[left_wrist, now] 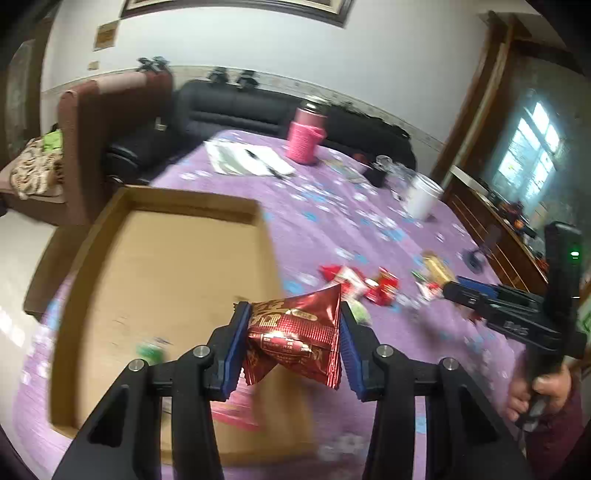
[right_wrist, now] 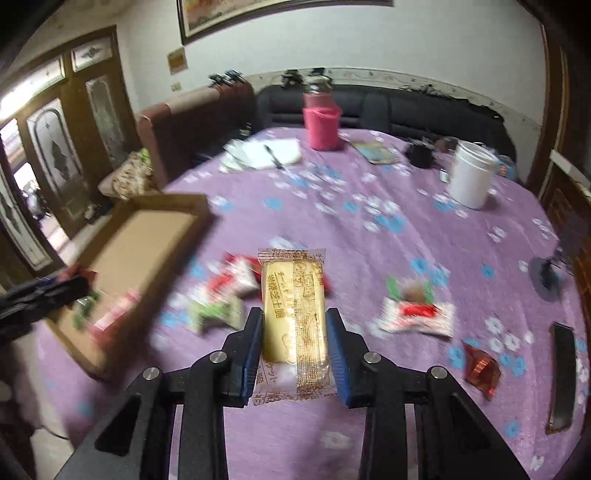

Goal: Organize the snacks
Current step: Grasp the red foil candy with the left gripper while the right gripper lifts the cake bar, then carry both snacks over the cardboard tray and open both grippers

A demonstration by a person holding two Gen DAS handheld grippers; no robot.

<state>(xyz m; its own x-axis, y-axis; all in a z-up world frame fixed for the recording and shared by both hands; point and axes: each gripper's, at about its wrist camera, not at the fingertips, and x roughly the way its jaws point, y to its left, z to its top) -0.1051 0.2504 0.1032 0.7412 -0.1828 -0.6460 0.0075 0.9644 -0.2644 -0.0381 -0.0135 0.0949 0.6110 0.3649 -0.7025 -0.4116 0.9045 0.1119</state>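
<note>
Snacks: my left tool (left_wrist: 293,341) clamps a red foil packet (left_wrist: 295,336) over the cardboard tray (left_wrist: 110,221); my right tool (right_wrist: 294,343) grips a yellow biscuit pack (right_wrist: 293,310) above the table (right_wrist: 332,206), loose packets (right_wrist: 417,314) lying at two o'clock.

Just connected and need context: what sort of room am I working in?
Most likely a home living or dining room: a dark sofa along the wall, a framed picture above it, and a round table under a purple flowered cloth.
</note>
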